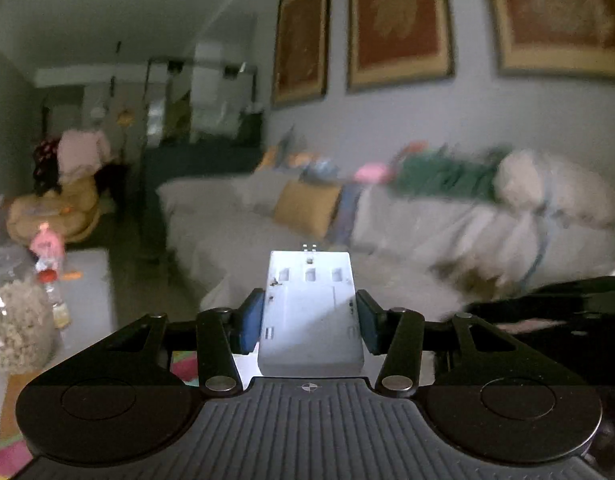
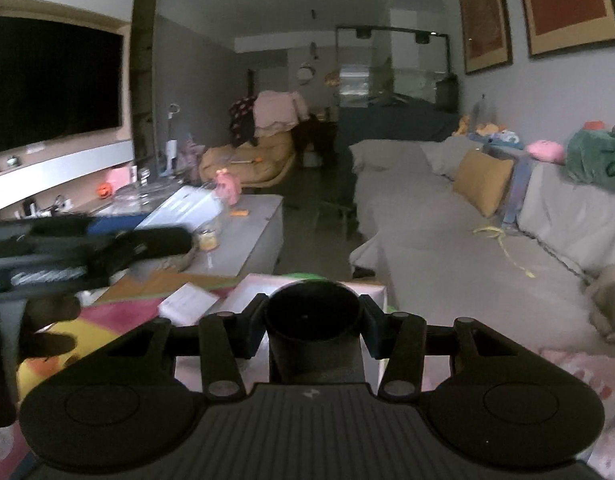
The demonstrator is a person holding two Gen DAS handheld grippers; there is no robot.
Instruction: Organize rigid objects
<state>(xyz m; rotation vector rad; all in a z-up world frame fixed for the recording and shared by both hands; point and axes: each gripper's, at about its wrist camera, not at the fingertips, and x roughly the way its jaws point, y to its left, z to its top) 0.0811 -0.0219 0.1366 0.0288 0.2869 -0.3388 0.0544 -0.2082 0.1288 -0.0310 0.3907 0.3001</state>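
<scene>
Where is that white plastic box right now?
The white box sits in the left wrist view, low centre, clamped between the left gripper pads, lifted in front of the grey sofa.

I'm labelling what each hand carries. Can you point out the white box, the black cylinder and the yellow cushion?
white box (image 1: 310,312): left wrist view, top face.
black cylinder (image 2: 313,312): right wrist view, round end.
yellow cushion (image 2: 481,182): right wrist view, front face, on the sofa.
</scene>
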